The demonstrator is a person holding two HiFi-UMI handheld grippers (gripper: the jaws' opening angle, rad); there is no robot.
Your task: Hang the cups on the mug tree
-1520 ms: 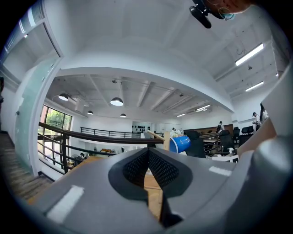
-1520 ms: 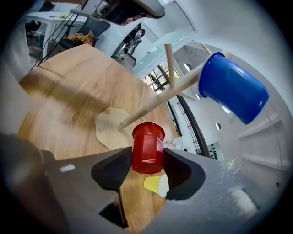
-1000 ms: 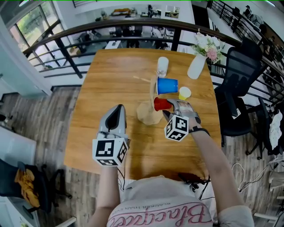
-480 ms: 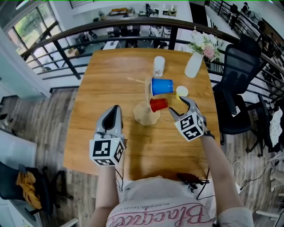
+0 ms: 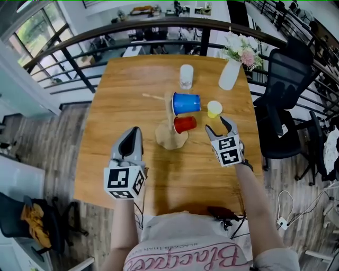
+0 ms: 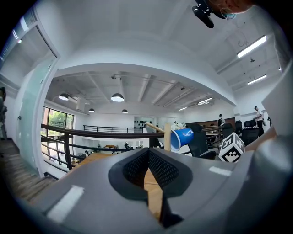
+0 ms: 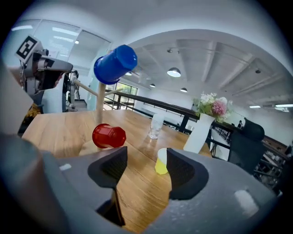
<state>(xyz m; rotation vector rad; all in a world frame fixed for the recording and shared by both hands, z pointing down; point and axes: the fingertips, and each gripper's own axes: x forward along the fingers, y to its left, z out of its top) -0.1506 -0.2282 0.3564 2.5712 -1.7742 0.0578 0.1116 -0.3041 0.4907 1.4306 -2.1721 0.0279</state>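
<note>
Red cup [image 5: 185,124] and blue cup [image 5: 186,103] hang on the tree [image 5: 167,140].
Right gripper [image 5: 219,125] jaws just parted, empty, yellow cup [image 7: 161,162] ahead; left gripper [image 5: 134,132] clenched, its view missing red.

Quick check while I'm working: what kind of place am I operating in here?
Most likely an open-plan office, on a mezzanine or upper landing: the wooden table stands by a dark railing overlooking desks below, with a black office chair beside it.
</note>
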